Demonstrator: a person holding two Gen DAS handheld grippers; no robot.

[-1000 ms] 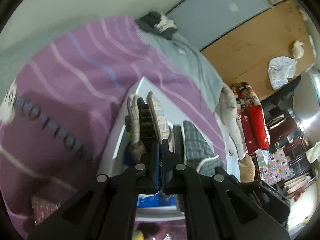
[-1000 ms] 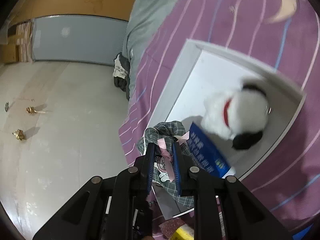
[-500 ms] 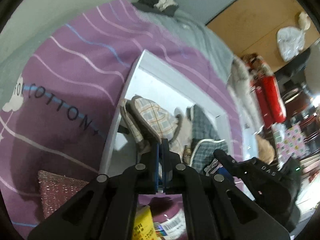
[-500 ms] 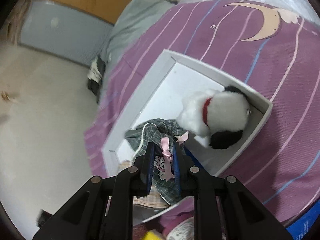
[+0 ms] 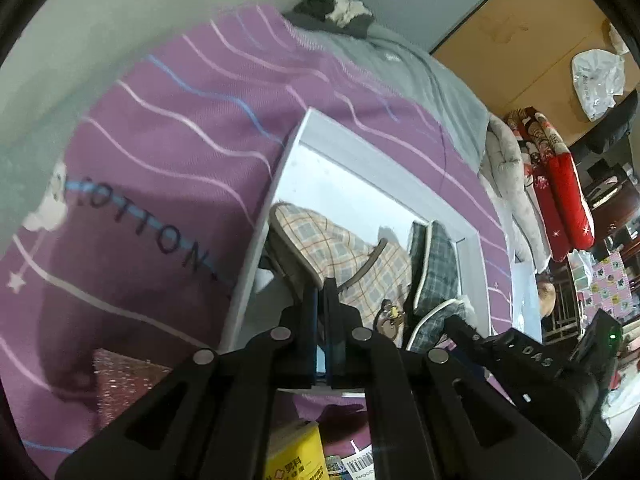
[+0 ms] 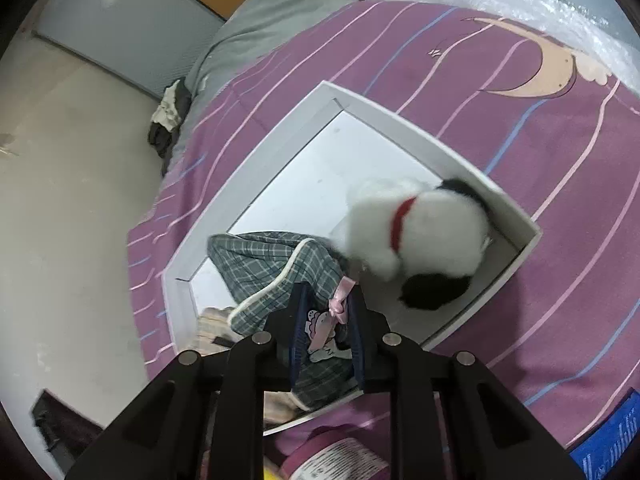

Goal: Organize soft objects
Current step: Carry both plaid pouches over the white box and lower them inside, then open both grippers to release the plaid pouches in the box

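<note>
A white shallow box (image 5: 362, 148) (image 6: 280, 148) lies on the purple striped bedspread. In it are a beige plaid slipper (image 5: 344, 252), a green plaid slipper (image 6: 272, 264) (image 5: 436, 256) and a white-and-black plush dog (image 6: 420, 236) with a red collar. My left gripper (image 5: 320, 292) is shut on the sole edge of the beige slipper. My right gripper (image 6: 326, 312) is shut on the green slipper at its pink bow and cartoon patch, low in the box. The right gripper's body (image 5: 532, 360) shows in the left wrist view.
A grey blanket (image 5: 412, 72) and a dark cloth bundle (image 6: 168, 120) lie at the bed's end. A glittery pink item (image 5: 124, 384), a yellow pack (image 5: 296, 456) and a round labelled container (image 6: 336, 460) sit near the box's front. Crinkled plastic (image 6: 560, 4) lies past the bed's far side.
Both grippers have drawn back and lowered their slippers into the box. The beige slipper now lies flatter, and the green slipper rests beside the plush dog.
</note>
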